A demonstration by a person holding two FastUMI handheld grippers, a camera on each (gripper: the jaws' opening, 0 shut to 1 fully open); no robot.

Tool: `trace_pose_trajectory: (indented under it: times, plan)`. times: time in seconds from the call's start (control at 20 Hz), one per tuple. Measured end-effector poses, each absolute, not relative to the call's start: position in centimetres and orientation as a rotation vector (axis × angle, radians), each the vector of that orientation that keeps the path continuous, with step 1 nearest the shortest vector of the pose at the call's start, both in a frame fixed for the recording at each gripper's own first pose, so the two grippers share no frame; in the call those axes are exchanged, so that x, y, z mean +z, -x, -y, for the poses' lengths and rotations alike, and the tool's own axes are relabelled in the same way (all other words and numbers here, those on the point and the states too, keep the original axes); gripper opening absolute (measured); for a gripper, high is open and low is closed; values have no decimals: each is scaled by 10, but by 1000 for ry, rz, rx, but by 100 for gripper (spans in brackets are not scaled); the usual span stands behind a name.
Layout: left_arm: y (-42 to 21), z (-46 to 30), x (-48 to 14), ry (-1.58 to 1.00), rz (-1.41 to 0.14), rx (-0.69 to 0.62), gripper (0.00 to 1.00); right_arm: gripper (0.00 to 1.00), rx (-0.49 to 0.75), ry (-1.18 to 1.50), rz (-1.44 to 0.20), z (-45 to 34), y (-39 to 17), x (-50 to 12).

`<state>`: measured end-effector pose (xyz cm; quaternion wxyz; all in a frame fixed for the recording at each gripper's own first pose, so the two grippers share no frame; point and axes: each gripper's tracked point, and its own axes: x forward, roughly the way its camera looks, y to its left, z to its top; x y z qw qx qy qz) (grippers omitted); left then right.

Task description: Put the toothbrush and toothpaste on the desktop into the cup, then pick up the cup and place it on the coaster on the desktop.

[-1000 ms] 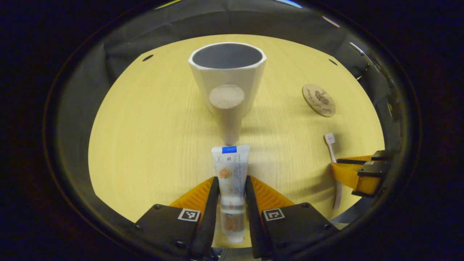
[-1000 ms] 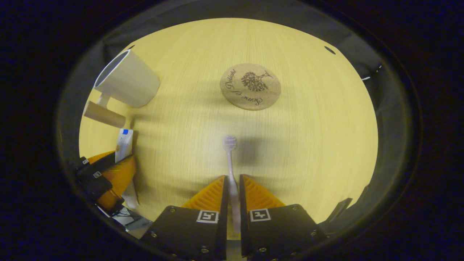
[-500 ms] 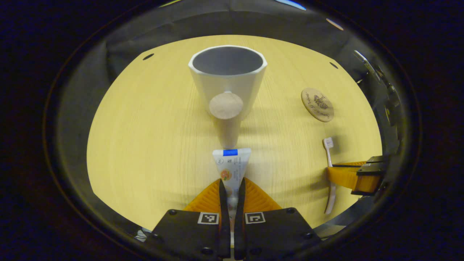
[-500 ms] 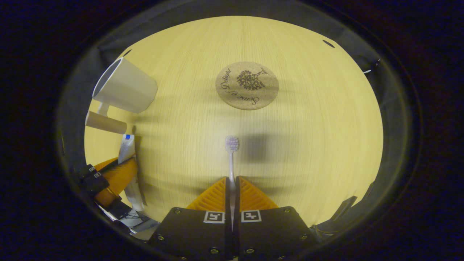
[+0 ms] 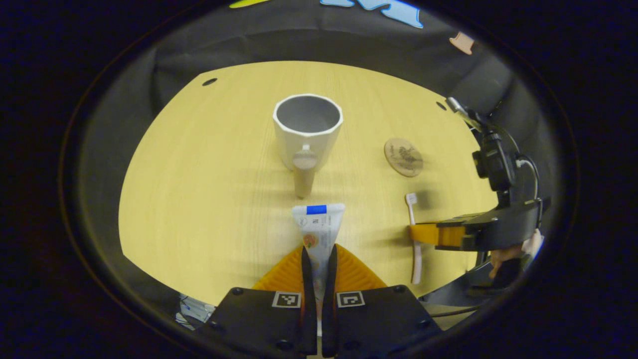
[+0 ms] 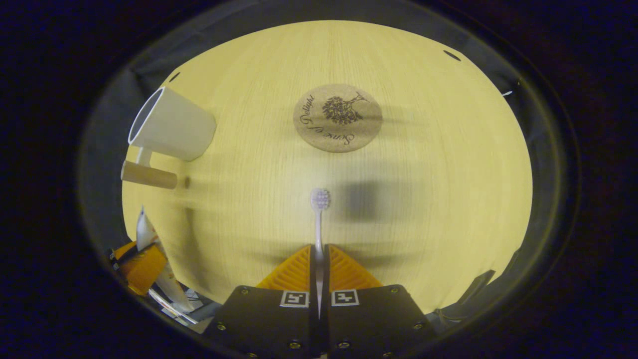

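Two tools [image 5: 319, 252] [image 6: 319, 249] mid-desktop [image 6: 423, 209], open wood around

- Pale wooden tabletop [image 5: 199, 199] spreads out ahead of the left gripper [image 5: 319, 249] jaws.
- Small dark hole [image 5: 210, 81] far ahead, left of them; a second hole [image 5: 441, 105] ahead-right.
- Black cloth wall [image 5: 299, 45] straight beyond, past the far edge.
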<state>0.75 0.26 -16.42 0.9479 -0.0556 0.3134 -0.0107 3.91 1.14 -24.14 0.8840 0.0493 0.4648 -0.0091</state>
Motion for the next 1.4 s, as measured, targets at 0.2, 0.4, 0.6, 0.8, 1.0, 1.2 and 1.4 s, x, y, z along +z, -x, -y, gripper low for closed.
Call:
trace_pose_trajectory:
  times: [0.2, 0.4, 0.6, 0.8, 1.0, 1.2, 1.4]
  plan:
    - [0, -7, -113, 130, -548, -22, 12, 2, -8, -125, -963, -11, -39, -241]
    - [-2, -14, -64, 130, -474, -35, 11, 2, 1, -129, -960, -11, -40, -242]
    - [-27, -25, -30, 109, -413, -28, 12, 2, 3, -131, -955, -11, -39, -242]
    - [-68, -31, 2, 82, -349, -34, 11, 2, -8, -132, -940, -11, -39, -242]
    - [-121, -26, 29, 39, -258, -65, 11, 2, -25, -114, -917, -12, -39, -242]
    - [-159, -19, 34, 36, -197, -115, 11, 3, -35, -136, -895, -12, -39, -242]
    - [-181, -25, 36, 29, -156, -117, 11, 2, -30, -154, -882, -10, -40, -241]
